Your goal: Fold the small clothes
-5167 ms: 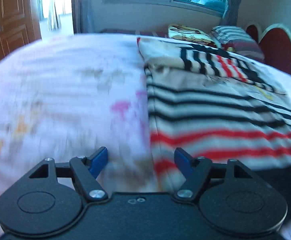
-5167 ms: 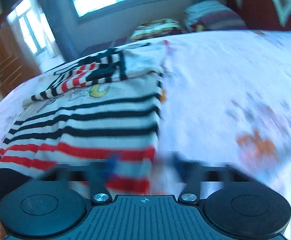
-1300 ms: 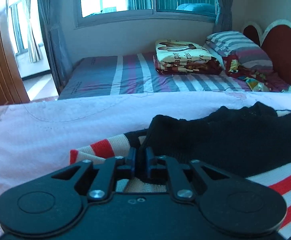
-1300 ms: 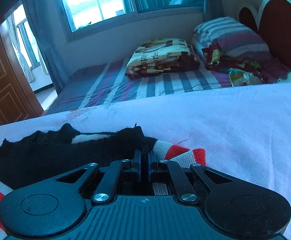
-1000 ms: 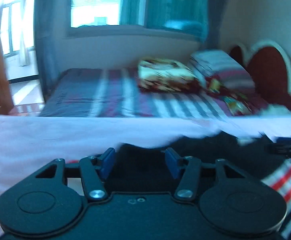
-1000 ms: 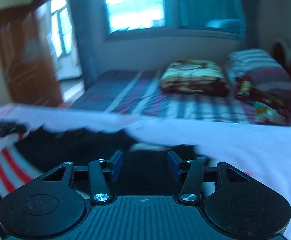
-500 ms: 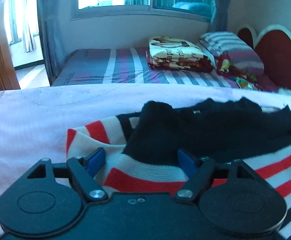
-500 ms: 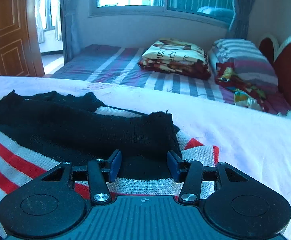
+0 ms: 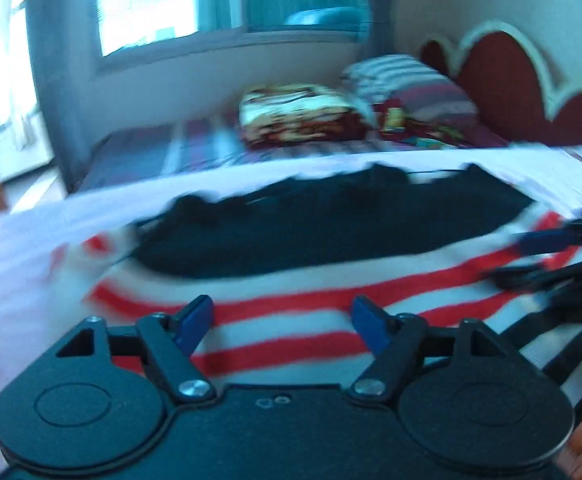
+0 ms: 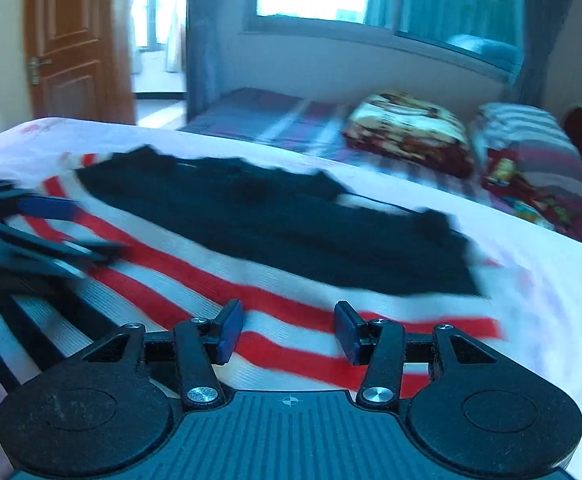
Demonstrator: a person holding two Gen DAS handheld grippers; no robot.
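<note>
While it lies flat mid-frame on the pink bed [image 9: 19, 264]:
Sweater [image 9: 331, 288]: white knit, red and black stripes, black band folded across its far part.
Left gripper [image 9: 281, 322]: jaws opening, nothing clamped.
Right gripper [image 10: 289, 332]: jaws apart, empty, above the stripes.

No readable text, labels or numbers anywhere.

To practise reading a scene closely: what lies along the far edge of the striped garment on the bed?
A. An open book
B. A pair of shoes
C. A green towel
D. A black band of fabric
D: a black band of fabric runs across the far side of the striped garment, above its red and white stripes; the left wrist view shows the same.
</note>
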